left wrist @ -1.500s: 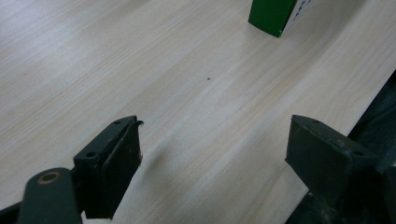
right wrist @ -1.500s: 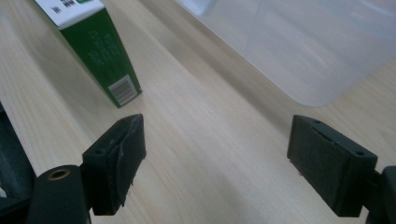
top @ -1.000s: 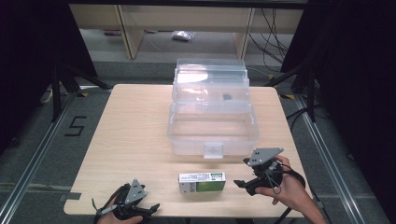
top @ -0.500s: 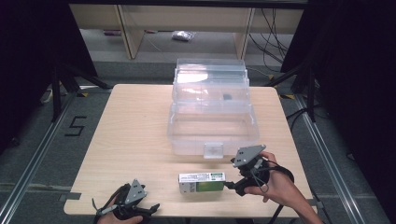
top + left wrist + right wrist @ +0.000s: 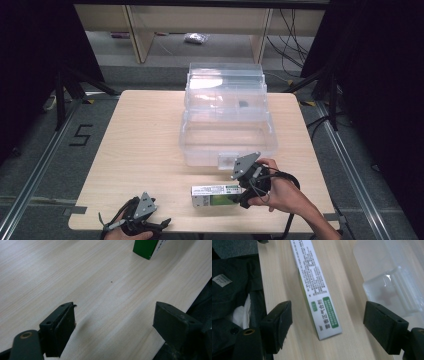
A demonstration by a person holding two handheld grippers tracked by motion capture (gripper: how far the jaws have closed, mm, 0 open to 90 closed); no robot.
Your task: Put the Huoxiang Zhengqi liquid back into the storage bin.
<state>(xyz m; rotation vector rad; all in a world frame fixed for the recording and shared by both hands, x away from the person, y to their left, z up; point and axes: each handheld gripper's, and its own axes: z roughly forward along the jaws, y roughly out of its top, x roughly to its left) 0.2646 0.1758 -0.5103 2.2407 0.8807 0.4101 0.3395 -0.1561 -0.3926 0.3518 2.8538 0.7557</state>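
Fingers on my left gripper point(image 5: 150, 227) stand wide apart with nothing but bare wood between them; it sits at the near left corner of the table point(image 5: 140, 145), and in the left gripper view one green corner of the box point(image 5: 147, 248) pokes in at the top, well ahead of my pads point(image 5: 61, 327). Moving right, the long green-and-white carton point(image 5: 216, 194) lies flat near the front edge, just in front of the clear plastic storage bin point(image 5: 227, 127), whose latch faces me. My right gripper point(image 5: 246, 196) is at the carton's right end, jaws spread and just lately eased inward a little, with the carton's end lying between them and neither pad pressing it. In the right gripper view the white top face carries dense black small print I cannot read, then two green labels with white Chinese characters and a line of black characters beside them, with "997" printed small at the near corner. To the right of it stands the bin's frosted latch point(image 5: 397, 295). Painted on the floor left of the table is the number 5 point(image 5: 80, 135).
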